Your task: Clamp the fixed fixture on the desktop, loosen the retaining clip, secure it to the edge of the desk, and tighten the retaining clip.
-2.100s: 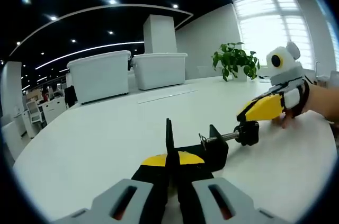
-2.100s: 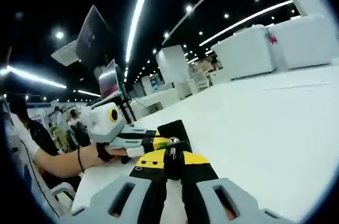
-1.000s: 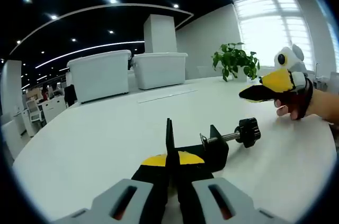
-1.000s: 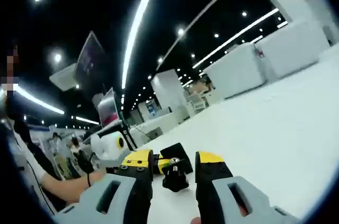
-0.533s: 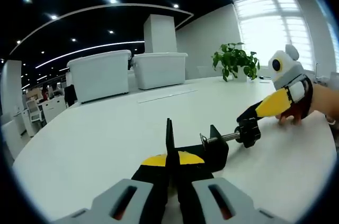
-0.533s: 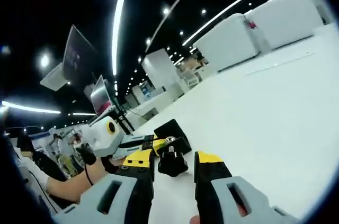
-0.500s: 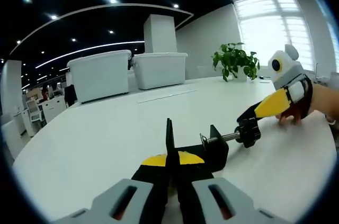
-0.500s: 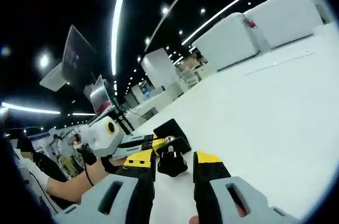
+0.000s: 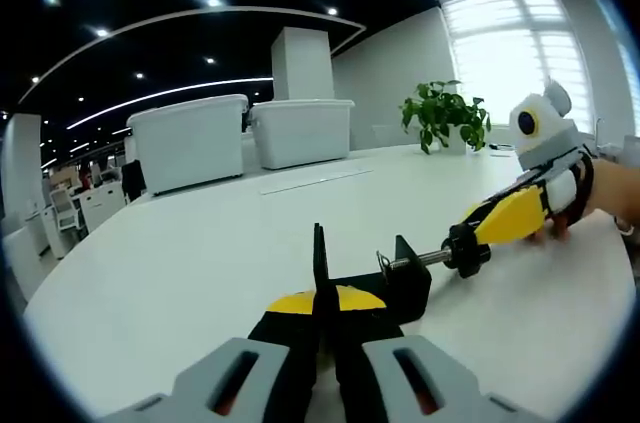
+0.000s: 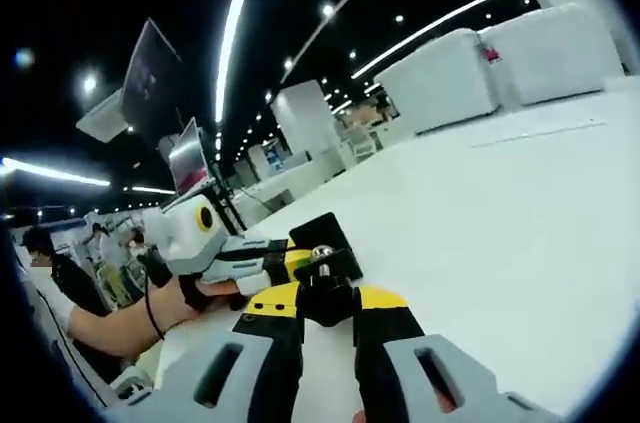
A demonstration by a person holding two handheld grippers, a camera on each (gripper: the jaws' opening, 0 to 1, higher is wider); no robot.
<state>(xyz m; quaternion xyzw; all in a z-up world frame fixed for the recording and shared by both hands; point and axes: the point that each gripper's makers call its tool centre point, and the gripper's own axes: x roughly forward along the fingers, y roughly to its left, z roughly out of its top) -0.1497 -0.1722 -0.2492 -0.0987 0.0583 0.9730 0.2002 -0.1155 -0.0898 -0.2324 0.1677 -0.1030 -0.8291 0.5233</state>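
On desk [image 9: 180,263]: left gripper [image 9: 322,328] fingers clamp fixture [image 9: 375,278]; right gripper [image 10: 325,315] fingers pinch knob [image 10: 323,295].

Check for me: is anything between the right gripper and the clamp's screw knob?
Nothing visible. The right gripper already has its jaws closed on the knob, while the left gripper holds the clamp body on the white table.

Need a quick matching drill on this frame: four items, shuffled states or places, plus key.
Items:
1. left gripper
2. right gripper
3. potted plant
4. white bins

States or places:
A. far side of the desk, by the window
B. shut on the clamp's knob
C. side by side at the desk's far edge
D. shut on the clamp body

Pairs: 1-D, 2-B, 3-A, 4-C
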